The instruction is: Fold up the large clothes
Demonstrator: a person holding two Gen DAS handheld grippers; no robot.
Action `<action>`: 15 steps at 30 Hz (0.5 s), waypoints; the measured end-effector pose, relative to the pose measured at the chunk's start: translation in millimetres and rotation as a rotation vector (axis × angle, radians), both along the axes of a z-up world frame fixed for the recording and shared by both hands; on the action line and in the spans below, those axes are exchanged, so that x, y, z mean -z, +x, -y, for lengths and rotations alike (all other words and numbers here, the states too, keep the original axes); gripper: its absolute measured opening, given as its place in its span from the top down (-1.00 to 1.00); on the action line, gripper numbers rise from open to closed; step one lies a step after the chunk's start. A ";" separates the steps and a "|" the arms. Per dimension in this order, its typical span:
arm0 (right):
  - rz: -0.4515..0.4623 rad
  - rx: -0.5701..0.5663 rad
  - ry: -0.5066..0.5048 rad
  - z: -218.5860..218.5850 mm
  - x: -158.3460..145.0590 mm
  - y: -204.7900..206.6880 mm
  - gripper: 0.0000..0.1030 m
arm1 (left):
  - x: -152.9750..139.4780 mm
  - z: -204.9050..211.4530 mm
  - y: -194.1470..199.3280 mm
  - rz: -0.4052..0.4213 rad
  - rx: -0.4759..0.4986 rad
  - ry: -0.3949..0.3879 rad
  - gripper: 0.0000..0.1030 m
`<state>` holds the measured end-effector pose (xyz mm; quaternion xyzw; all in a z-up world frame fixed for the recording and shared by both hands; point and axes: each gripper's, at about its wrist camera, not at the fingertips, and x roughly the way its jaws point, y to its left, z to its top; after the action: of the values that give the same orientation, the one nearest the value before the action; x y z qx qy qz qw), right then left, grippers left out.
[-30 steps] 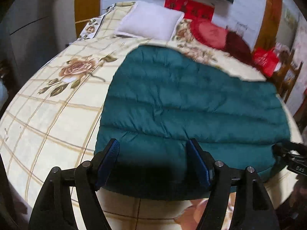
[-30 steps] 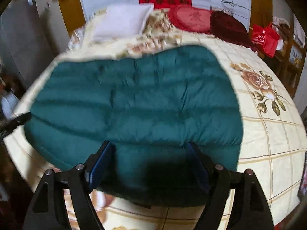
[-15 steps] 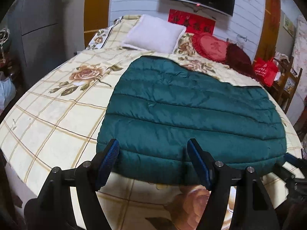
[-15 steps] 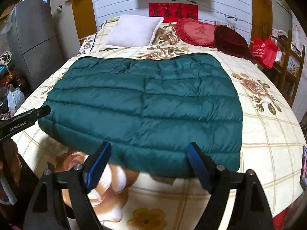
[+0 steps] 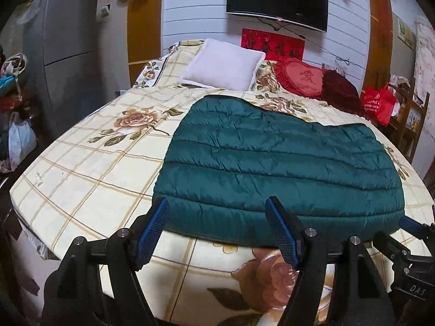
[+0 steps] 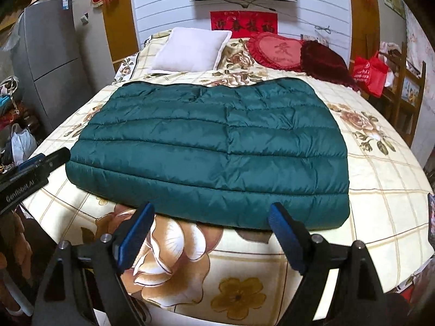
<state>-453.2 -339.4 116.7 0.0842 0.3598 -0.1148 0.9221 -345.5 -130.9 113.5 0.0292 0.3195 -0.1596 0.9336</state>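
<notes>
A wide bed [image 5: 81, 179] covered by a cream sheet with a tan grid and large printed roses fills most of both views. On it, in the middle of each frame, lies the dark teal quilted down garment [image 5: 272, 168], spread flat as a broad folded slab with horizontal stitched channels; its near edge runs just short of the bed's near side, and in the right wrist view its puffy doubled hem [image 6: 217, 201] shows along the lower middle. At the upper left of both frames stands a grey refrigerator [image 5: 68, 40], and a black wall-mounted television [image 5: 277, 0] sits at the top centre. Below it, at the head of the bed, a white square pillow [image 5: 225, 65] leans beside a red heart-shaped cushion [image 5: 301, 77] and a dark maroon cushion [image 5: 339, 89].

The left claw [image 5: 220, 231] hangs at the bottom of its view, blue-padded fingers spread wide, gripping nothing, just short of the garment's near left corner. The right claw [image 6: 212, 233] is likewise released and empty, its fingers apart over the sheet in front of the hem. Each claw's tip appears at the side edge of the other's view.
</notes>
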 end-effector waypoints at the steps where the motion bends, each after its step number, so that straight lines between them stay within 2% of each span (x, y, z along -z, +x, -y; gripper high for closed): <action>1: 0.002 -0.001 -0.004 -1.1 -0.4 -0.6 -0.73 | 0.9 1.1 -1.1 -0.003 0.004 0.004 -0.61; 15: -0.004 0.015 0.010 1.9 4.4 -5.9 -0.73 | 3.1 10.3 -13.2 0.017 0.017 0.046 -0.61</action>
<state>-459.0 -341.3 112.4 0.0914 0.3615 -0.1201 0.9201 -358.6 -141.2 110.4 0.0548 0.3147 -0.1600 0.9340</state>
